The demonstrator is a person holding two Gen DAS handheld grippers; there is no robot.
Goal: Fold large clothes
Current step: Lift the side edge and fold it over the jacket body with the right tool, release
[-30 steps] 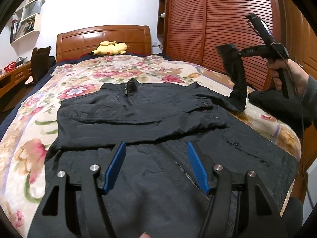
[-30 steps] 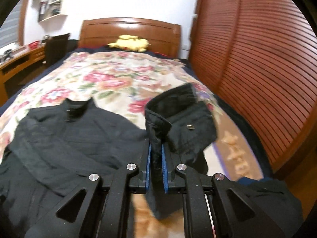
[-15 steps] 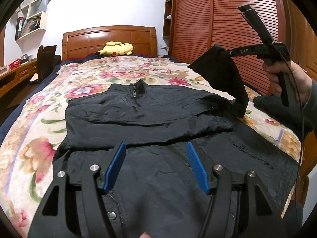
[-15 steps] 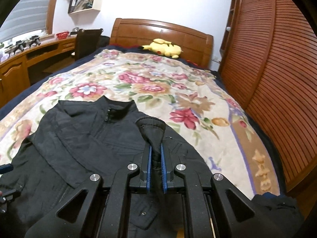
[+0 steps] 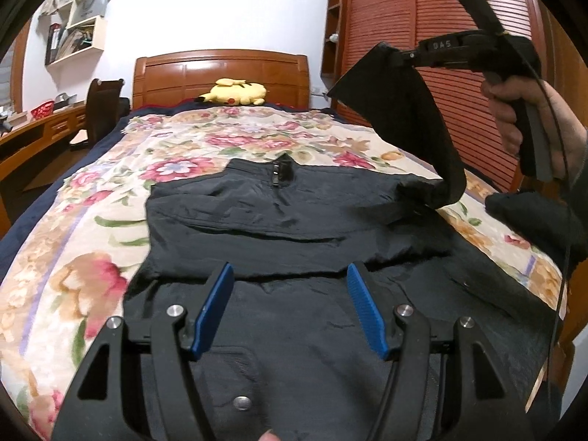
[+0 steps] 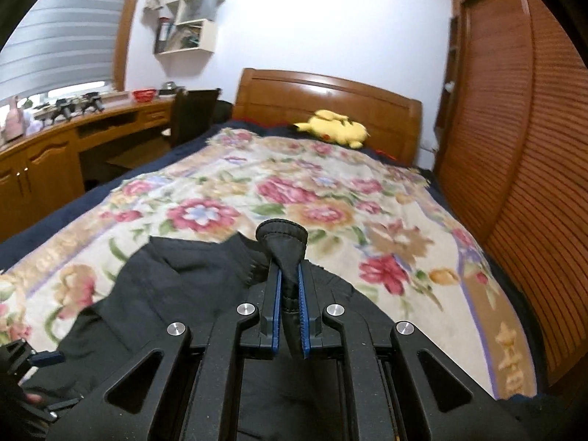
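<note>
Sleeve-folding step: at upper right, the right gripper pinches the black jacket's sleeve cuff aloft; the left gripper hovers agape, empty. Next, lay the sleeve across the chest.

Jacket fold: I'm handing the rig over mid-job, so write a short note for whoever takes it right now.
Right gripper: shut on the cuff of the jacket's sleeve, lifted above the bed.
Left gripper: open, holding nothing, above the lower front of the jacket.
Jacket: flat on the bed, front up, collar toward the headboard. The other sleeve already lies folded across the chest.
Left: lay the lifted sleeve across the chest, then fold the body up.
Another dark garment lies at the bed's edge, not yet folded.
</note>
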